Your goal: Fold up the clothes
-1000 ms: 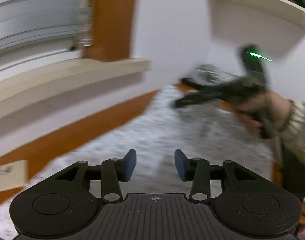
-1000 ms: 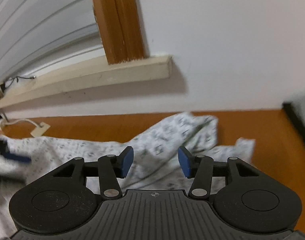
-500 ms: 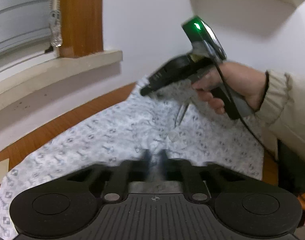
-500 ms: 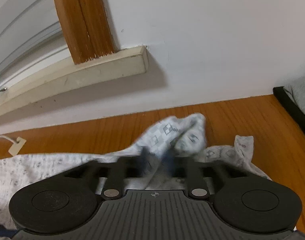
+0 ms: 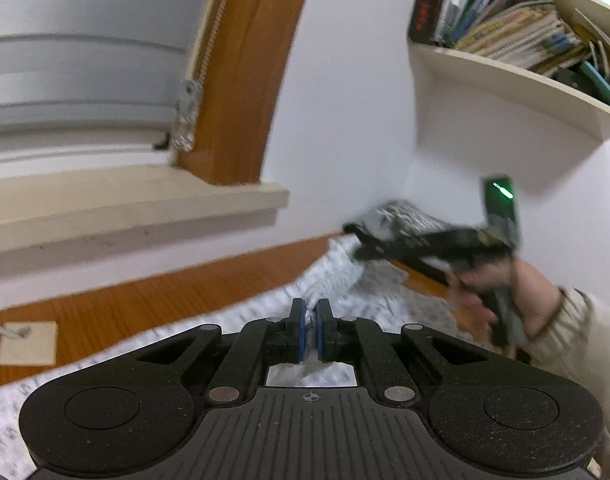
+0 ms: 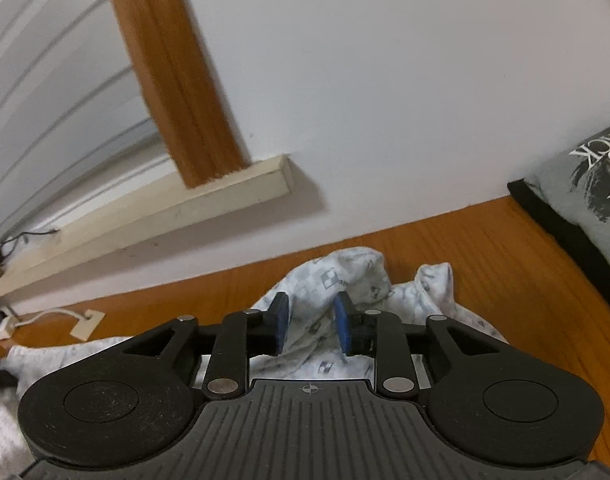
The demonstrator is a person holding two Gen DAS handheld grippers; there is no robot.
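A white garment with a small grey square print lies spread on the wooden tabletop. My left gripper is shut, and a fold of this garment is pinched between its blue pads. In the left wrist view a hand holds my right gripper at the right, blurred, over the garment's far end. In the right wrist view the right gripper has its jaws opening, with a bunched hump of the garment between and just beyond them; the pads do not press on it.
A cream window sill and a wooden frame run along the white wall behind the table. A shelf of books hangs at the upper right. A folded grey printed shirt lies at the table's right. A white cable plate sits left.
The left gripper went from open to shut on the garment and rose with it. The right gripper closed on the bunched end, then its jaws parted again; its hand shifted.
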